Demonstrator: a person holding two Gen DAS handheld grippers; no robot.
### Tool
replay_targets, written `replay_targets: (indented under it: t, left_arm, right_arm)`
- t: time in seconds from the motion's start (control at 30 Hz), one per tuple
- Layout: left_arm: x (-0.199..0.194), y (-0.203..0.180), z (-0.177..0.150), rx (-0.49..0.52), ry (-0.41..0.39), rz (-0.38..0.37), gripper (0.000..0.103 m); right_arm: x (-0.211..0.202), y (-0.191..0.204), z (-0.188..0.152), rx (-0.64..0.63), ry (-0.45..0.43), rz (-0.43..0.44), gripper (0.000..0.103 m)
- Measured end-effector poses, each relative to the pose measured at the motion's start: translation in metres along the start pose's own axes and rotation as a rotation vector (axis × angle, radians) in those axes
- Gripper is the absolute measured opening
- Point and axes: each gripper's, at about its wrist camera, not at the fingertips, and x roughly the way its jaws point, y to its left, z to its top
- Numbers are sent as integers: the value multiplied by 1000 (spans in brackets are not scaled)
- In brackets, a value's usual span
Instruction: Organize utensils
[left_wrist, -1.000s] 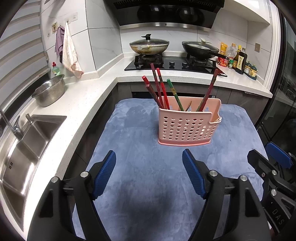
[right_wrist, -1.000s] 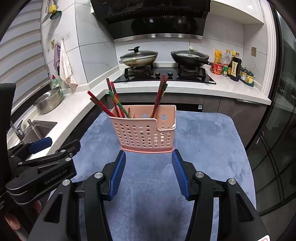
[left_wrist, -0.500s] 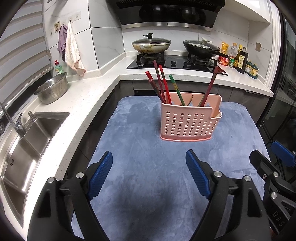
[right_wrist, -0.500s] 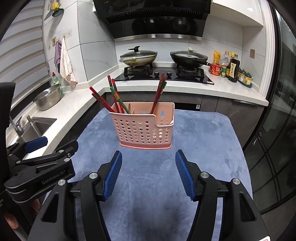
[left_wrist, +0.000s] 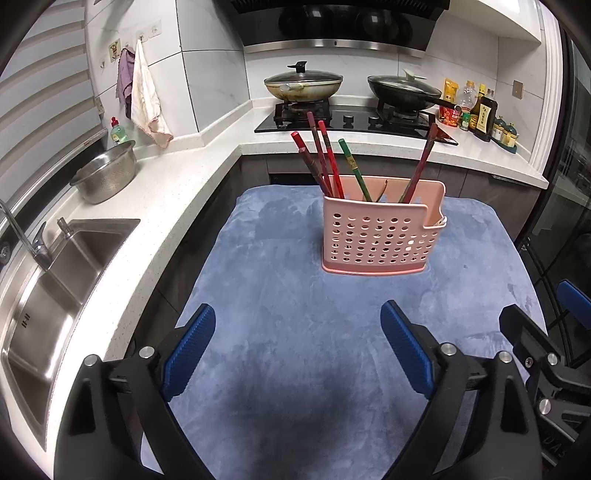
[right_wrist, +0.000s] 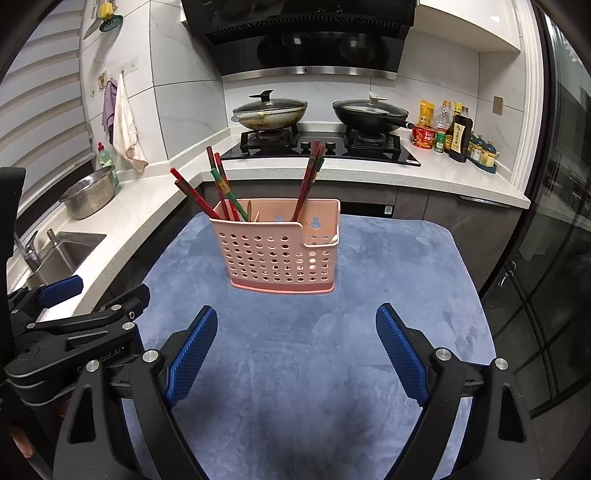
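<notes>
perforated pink plastic holder (left_wrist: 380, 240), matt blue plush cloth (left_wrist: 295, 332), brushed steel sink (left_wrist: 55, 280), ribbed blue claw pads (right_wrist: 400, 354)

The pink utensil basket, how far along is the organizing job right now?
It looks nearly finished. The chopsticks all stand in the pink basket, and no loose utensil shows on the blue mat. Nothing is in hand: the left tongs and right tongs have just been opening and hold nothing. No remaining step is visible.

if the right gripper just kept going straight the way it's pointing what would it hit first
Probably the blue cloth in front of the pink basket. The right gripper is open and empty, angled downward, with only bare cloth between its fingers. The basket lies farther along; depth is hard to judge.
</notes>
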Motion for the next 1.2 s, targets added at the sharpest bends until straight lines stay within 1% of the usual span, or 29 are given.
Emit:
replay_targets:
  t: [0.07, 0.13, 0.27, 0.63, 1.2]
  left_arm:
    - [1, 0, -1, 0, 2, 12, 90]
    - [2, 1, -2, -6, 6, 18, 90]
    - [4, 4, -3, -11, 13, 27, 90]
    - [7, 1, -4, 0, 11, 47, 91]
    - [16, 1, -5, -6, 42, 50, 91]
  right_arm:
    - [2, -1, -1, 3, 4, -4, 88]
    - [4, -2, -1, 4, 10, -13, 96]
    - [3, -6, -4, 8, 3, -27, 96]
    - [8, -12, -6, 14, 29, -34, 96]
    - [16, -10, -6, -1, 47, -33, 96]
